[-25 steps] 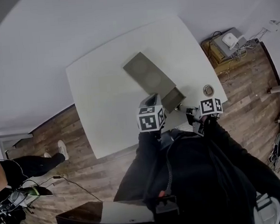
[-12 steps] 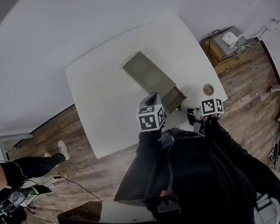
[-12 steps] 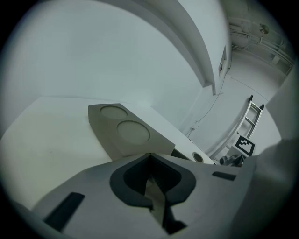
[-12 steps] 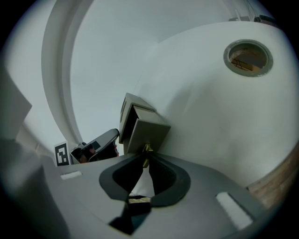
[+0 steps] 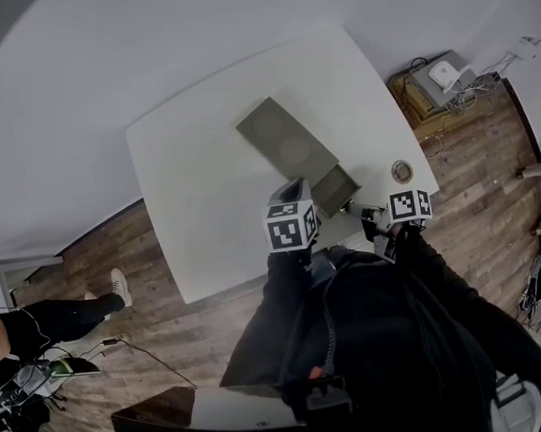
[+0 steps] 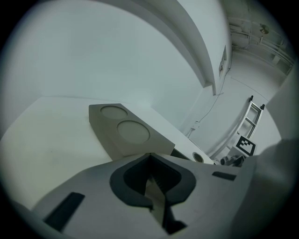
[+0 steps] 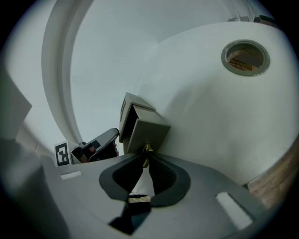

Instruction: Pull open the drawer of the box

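Grey box (image 5: 288,143) lay on white table (image 5: 202,188), drawer (image 5: 336,190) partly out. Right gripper (image 7: 146,156) pinched its brass knob (image 7: 146,148), the best hold though likely small and slippery; the drawer looked light and rigid. Left gripper (image 6: 152,175) was closed, empty.

The person wears a black long-sleeved top (image 5: 385,341) whose sleeves (image 5: 282,294) reach down to both tools. The left gripper (image 6: 150,161) has a pale grey shell, with a dark grey teardrop-shaped recess behind its jaws and a dark rectangular slot on either side of them. The right gripper (image 7: 145,151) is built the same way, but its flanking slots are white. Behind the jaws sit the left cube (image 5: 291,227) and the right cube (image 5: 408,205), both white with black square markers.
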Demonstrator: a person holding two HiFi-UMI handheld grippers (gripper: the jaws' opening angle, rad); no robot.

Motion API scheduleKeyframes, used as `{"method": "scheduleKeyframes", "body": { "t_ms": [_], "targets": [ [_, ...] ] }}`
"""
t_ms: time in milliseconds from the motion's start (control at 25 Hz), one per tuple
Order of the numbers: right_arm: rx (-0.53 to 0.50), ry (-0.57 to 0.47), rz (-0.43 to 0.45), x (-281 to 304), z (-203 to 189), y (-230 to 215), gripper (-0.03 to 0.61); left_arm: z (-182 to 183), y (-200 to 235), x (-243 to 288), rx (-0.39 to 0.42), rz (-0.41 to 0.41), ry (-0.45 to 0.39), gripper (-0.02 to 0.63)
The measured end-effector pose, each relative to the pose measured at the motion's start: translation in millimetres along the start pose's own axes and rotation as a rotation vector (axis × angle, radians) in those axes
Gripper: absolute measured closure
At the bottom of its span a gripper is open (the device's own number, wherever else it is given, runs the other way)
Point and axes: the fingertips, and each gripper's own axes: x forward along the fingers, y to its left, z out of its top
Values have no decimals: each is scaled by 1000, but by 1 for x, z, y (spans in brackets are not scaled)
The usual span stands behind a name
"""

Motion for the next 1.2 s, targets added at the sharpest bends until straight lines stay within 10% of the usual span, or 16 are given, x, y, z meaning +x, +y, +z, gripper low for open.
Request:
{"method": "scheduleKeyframes", "body": {
  "t_ms": [1200],
  "targets": [
    [10,0,-8,-3,-1,-4,537,3,5,3,-24,12,-9,615]
  ]
}}
